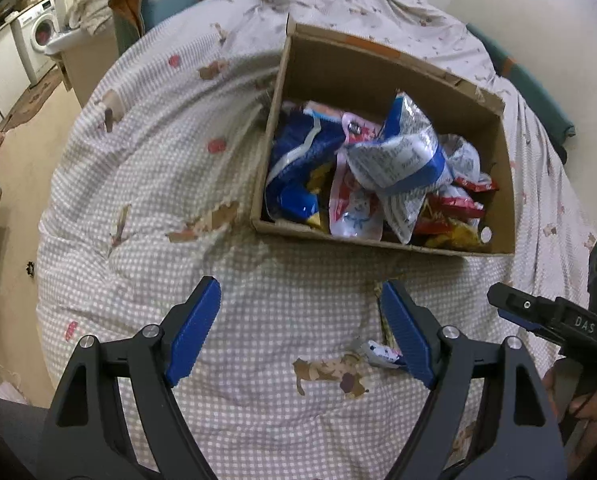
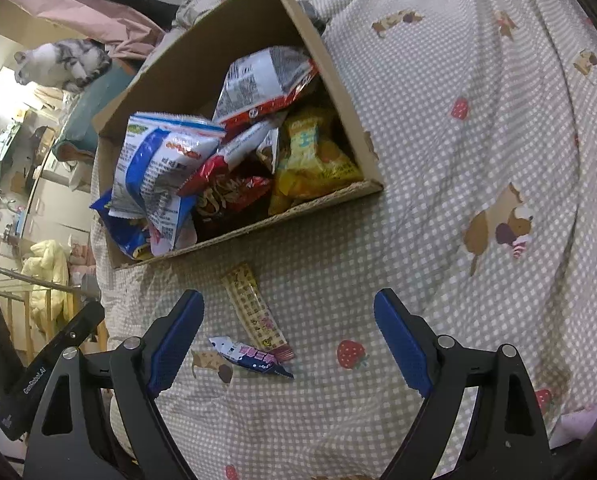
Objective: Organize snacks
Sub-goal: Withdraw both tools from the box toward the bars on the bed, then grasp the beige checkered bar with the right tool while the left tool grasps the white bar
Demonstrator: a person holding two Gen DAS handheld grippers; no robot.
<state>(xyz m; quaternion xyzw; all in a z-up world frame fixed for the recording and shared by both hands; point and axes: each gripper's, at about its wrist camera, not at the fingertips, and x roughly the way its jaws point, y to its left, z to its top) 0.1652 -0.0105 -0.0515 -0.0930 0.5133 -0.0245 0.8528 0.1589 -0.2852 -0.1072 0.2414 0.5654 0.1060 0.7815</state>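
Note:
An open cardboard box (image 1: 506, 196) (image 2: 350, 108) sits on a checked bedspread and holds several snack bags, among them a blue and silver bag (image 1: 402, 160) (image 2: 158, 168), red bags (image 2: 234, 192) and a yellow bag (image 2: 314, 160). Two small packets lie loose on the bedspread in front of the box: a long yellow and pink stick packet (image 2: 254, 312) and a small blue and pink wrapper (image 2: 250, 358) (image 1: 380, 352). My left gripper (image 1: 300, 332) is open and empty over the bedspread, near the box's front edge. My right gripper (image 2: 288, 340) is open and empty above the two loose packets.
The checked bedspread (image 1: 146, 184) (image 2: 478, 160) covers the bed and has crumpled folds at the far end. The right gripper's body (image 1: 554, 320) shows at the left view's right edge. A cat (image 2: 62, 64) sits beyond the box. A washing machine (image 1: 38, 32) stands far left.

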